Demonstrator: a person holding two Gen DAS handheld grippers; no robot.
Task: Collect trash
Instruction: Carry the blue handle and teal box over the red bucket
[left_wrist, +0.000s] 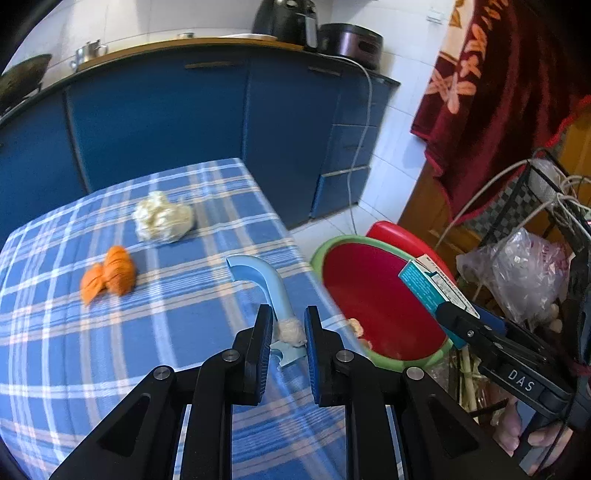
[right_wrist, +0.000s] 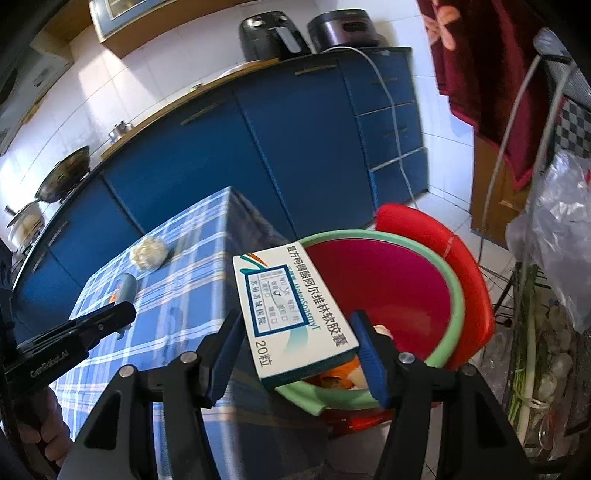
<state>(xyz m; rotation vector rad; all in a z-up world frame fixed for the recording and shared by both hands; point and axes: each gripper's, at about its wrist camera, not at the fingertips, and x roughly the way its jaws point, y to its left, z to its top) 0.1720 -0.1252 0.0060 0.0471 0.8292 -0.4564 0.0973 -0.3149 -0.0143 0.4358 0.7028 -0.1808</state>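
Note:
My left gripper (left_wrist: 289, 332) sits low over the checked tablecloth (left_wrist: 110, 350), its jaws around a light blue curved plastic piece (left_wrist: 271, 288) with a small white wad (left_wrist: 291, 330) on it; the pads look apart from it. Orange peel (left_wrist: 109, 273) and a crumpled white tissue (left_wrist: 162, 218) lie farther on the table. My right gripper (right_wrist: 295, 350) holds a white-and-teal medicine box (right_wrist: 295, 310) over the red basin with a green rim (right_wrist: 458, 295). The box also shows in the left wrist view (left_wrist: 432, 284), above the basin (left_wrist: 369, 295). Scraps lie in the basin.
The basin sits on a red stool (right_wrist: 476, 280) beside the table's right edge. Blue kitchen cabinets (left_wrist: 184, 122) stand behind. A black wire rack (left_wrist: 546, 206) with plastic bags (left_wrist: 524, 269) and cables is at the right. A red towel (left_wrist: 498, 92) hangs above.

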